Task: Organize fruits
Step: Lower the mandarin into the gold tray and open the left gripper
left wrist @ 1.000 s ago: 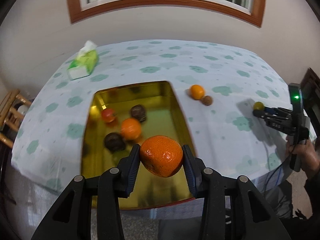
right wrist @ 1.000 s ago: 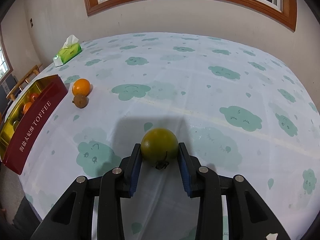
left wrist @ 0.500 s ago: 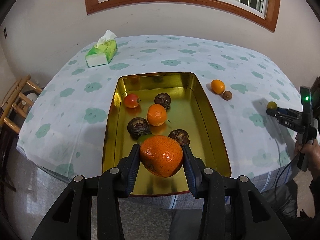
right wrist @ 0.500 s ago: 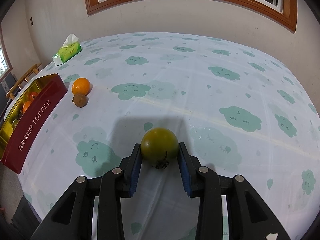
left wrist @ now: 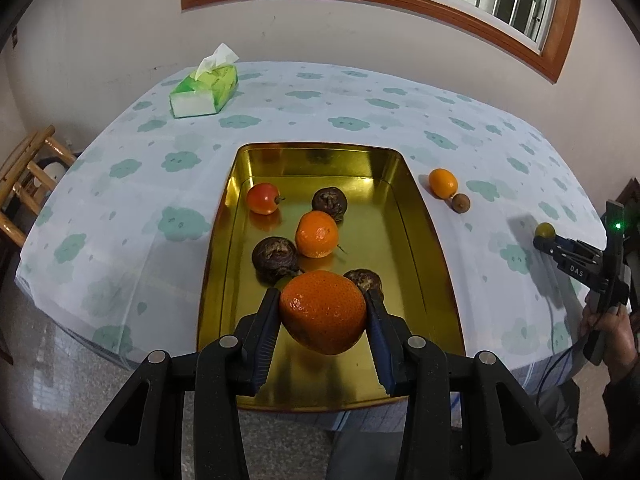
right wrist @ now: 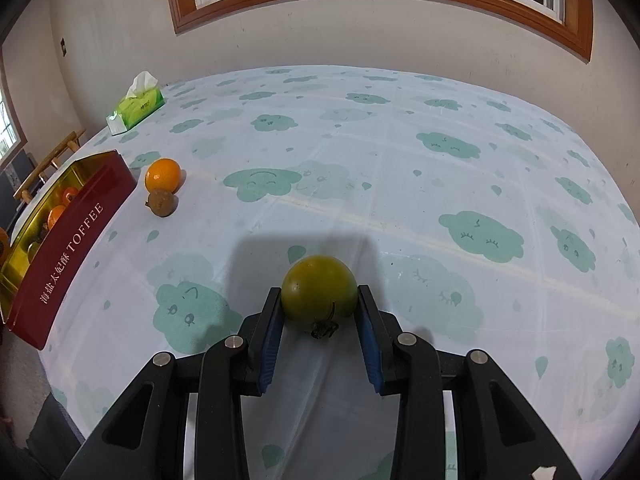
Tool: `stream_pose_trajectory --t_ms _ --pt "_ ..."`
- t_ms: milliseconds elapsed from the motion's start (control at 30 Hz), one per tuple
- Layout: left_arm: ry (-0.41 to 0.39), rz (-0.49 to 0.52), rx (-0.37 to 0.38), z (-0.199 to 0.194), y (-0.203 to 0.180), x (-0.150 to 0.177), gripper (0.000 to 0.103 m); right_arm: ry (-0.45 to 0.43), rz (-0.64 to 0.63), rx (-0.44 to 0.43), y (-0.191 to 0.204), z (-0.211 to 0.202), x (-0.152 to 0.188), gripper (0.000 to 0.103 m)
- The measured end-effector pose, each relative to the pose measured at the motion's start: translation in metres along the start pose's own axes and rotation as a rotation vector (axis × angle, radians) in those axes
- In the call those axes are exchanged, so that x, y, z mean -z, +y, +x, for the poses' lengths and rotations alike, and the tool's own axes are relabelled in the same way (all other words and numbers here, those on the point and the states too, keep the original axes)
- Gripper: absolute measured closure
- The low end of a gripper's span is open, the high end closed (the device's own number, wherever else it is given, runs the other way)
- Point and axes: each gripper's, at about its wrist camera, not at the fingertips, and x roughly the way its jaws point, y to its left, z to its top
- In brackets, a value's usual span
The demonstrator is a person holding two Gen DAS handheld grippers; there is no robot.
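Note:
My left gripper (left wrist: 323, 312) is shut on a large orange (left wrist: 323, 312) and holds it above the near end of a gold tin tray (left wrist: 424, 240). Inside the tray lie a red tomato (left wrist: 262, 198), a smaller orange (left wrist: 317, 234) and three dark wrinkled fruits (left wrist: 274, 255). My right gripper (right wrist: 319, 304) is shut on a green tomato (right wrist: 319, 294) low over the cloth; the left wrist view shows this gripper (left wrist: 545, 236) at the far right. A small orange (right wrist: 162, 175) and a brown fruit (right wrist: 161, 203) rest on the cloth beside the tray's red outer wall (right wrist: 68, 248).
A green tissue pack (left wrist: 205, 92) stands at the table's far left corner. A wooden chair (left wrist: 24, 184) is off the left edge. A person's hand (left wrist: 608, 328) holds the right gripper at the table's right side. The cloud-print cloth (right wrist: 400, 168) stretches wide to the right.
The left gripper has shifted and rolled with the large orange, so the tray now sits centred and squarer beneath it. The right gripper and green tomato have stayed put.

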Motion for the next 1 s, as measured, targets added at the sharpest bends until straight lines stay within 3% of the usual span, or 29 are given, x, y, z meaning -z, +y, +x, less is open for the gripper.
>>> stream_pose_trajectory --t_ms 533,1000 --pt "-0.041 0.074 -0.002 0.031 -0.031 -0.031 0.060 0.000 0.000 0.000 0.000 0.000 0.000 0.069" --pt "-0.053 0.096 -0.019 0.045 -0.039 -0.038 0.060 0.000 -0.004 0.003 -0.001 0.000 0.000 0.069"
